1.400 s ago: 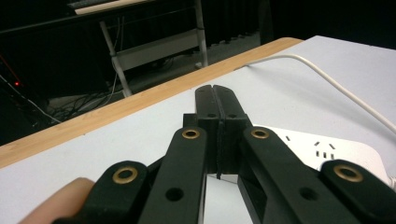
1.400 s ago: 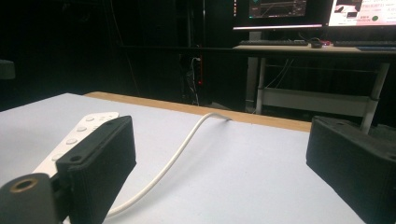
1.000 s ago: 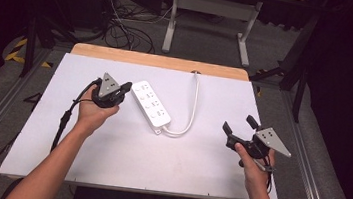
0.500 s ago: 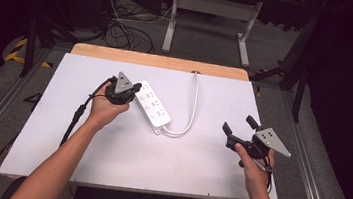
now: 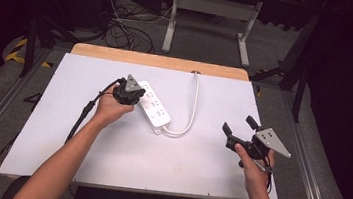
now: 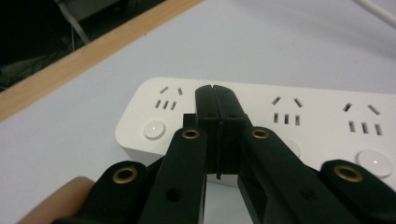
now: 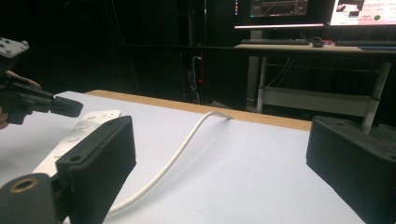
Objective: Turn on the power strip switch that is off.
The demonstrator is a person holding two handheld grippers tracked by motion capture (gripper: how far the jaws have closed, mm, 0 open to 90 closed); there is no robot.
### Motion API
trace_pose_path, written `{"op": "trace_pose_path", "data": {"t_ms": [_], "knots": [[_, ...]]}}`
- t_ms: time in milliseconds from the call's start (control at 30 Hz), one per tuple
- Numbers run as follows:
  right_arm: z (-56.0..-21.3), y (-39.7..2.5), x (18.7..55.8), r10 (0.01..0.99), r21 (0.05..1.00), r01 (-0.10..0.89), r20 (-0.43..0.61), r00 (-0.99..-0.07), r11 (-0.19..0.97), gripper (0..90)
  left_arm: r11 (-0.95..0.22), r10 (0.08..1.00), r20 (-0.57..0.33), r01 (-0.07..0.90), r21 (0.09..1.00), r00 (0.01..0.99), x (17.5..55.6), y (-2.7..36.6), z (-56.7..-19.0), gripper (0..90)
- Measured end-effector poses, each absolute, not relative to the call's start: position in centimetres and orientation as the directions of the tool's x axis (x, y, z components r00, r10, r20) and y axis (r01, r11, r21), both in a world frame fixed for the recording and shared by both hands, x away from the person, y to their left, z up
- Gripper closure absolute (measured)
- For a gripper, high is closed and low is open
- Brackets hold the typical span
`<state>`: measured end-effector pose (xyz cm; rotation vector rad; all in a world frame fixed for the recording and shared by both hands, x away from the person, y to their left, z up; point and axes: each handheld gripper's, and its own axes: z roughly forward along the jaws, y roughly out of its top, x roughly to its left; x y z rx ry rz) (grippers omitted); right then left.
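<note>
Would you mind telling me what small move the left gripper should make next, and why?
Probably ease the left gripper down a touch: its jaws are shut and sit over the power strip, between two round buttons, seemingly to press on it.

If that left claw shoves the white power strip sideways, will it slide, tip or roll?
The power strip lies flat and low on the smooth white table, so it would probably slide, not tip or roll. Its cord curves loosely, so it likely flexes, perhaps tugging back a little. The left gripper, shut, sits over the strip.

White table [image 5: 107, 162], wooden far edge [image 5: 159, 60]; metal desk frame [image 5: 210, 5], floor cables [image 5: 122, 28] beyond.
</note>
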<state>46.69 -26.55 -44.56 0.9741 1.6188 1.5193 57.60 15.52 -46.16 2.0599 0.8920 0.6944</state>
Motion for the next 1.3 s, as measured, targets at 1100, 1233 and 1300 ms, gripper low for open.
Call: {"op": "trace_pose_path", "data": {"t_ms": [1100, 1233, 1300], "knots": [[-44.6, -26.5, 46.7, 0.88, 0.998, 0.062, 0.004, -0.475, 0.028, 8.5, -0.455, 0.787, 0.121, 0.436, 0.777, 0.605, 58.8, 15.1, -46.8, 90.0], [-44.6, -26.5, 46.7, 0.88, 0.998, 0.063, 0.005, -0.475, 0.029, 8.5, -0.44, 0.79, 0.101, 0.444, 0.781, 0.605, 59.0, 15.3, -46.9, 90.0], [-44.6, -26.5, 46.6, 0.881, 0.998, 0.061, 0.004, -0.473, 0.028, 8.5, -0.429, 0.794, 0.089, 0.449, 0.784, 0.602, 58.9, 15.3, -47.0, 90.0]]}}
